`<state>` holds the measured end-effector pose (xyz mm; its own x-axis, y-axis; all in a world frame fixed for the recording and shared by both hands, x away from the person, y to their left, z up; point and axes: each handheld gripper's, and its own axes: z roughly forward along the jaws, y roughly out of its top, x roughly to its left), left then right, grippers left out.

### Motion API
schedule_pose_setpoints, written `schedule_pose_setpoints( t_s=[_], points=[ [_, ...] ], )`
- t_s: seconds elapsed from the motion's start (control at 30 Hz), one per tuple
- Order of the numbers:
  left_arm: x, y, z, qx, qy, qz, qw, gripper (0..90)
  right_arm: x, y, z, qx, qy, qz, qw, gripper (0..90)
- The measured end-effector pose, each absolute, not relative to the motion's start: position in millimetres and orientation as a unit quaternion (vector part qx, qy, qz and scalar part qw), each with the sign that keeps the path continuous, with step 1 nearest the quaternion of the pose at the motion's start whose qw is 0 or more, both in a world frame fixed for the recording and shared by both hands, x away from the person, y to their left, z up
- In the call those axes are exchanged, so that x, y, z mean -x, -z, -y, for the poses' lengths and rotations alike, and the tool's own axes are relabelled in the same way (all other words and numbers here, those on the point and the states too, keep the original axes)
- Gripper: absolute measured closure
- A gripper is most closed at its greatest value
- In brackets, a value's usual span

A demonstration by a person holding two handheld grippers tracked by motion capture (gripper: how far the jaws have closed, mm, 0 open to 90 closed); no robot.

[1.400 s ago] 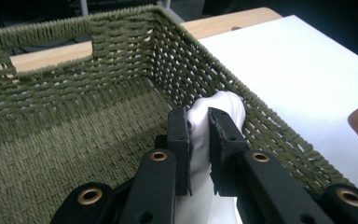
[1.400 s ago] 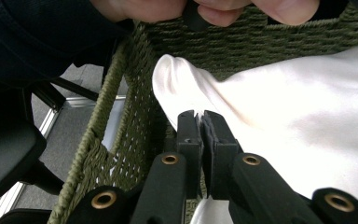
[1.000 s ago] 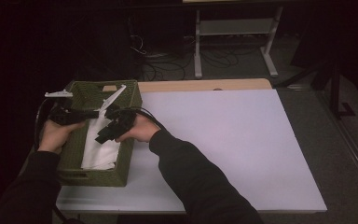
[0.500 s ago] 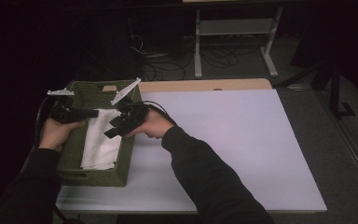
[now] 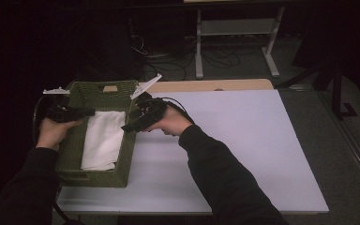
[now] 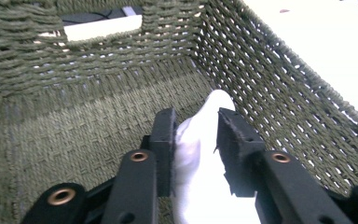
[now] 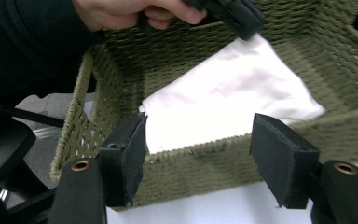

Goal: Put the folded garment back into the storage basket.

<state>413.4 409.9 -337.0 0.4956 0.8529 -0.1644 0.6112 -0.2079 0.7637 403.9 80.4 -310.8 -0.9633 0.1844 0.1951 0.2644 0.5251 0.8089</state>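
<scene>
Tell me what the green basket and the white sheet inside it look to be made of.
The green rectangular woven basket looks like twisted cord or paper rope, matte: braided strands with light through the gaps. The white folded sheet looks like soft cloth, possibly paper towel: it creases and bunches between the left tool's jaws.

The person leans in from the near edge, both dark-sleeved forearms stretched forward. The left hand [image 5: 51,132] grips the left gripper [image 5: 90,111] level, pointing to the person's right; its fingers [image 6: 164,140] are pinched onto a fold of white cloth [image 6: 200,158]. The right hand [image 5: 168,123] holds the right gripper [image 5: 125,127] tilted down and to the person's left, its fingers [image 7: 123,156] spread wide with nothing between them. The two grippers face each other, close but apart.
</scene>
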Motion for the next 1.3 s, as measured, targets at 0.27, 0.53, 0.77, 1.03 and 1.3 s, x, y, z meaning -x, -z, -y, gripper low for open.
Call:
schedule_pose_setpoints(
  t_s=[0.27,0.53,0.77,1.03,1.3],
  points=[
    [-406,331,-408,-0.763,-0.144,-0.471,0.418,52.5,-407,313,-56,0.156,0.474,0.866,0.024,32.4],
    [-393,330,-392,-0.771,-0.117,-0.448,0.437,35.2,-408,317,-33,0.171,0.47,0.866,0.013,29.6],
    [-381,330,-375,-0.777,-0.104,-0.429,0.449,23.1,-407,317,-9,0.187,0.47,0.862,0.003,25.6],
    [-373,330,-352,-0.79,-0.1,-0.404,0.45,16.8,-402,316,21,0.215,0.477,0.852,-0.011,19.8],
    [-366,328,-327,-0.8,-0.093,-0.376,0.458,12.8,-394,324,51,0.242,0.472,0.847,-0.021,14.6]
  ],
)
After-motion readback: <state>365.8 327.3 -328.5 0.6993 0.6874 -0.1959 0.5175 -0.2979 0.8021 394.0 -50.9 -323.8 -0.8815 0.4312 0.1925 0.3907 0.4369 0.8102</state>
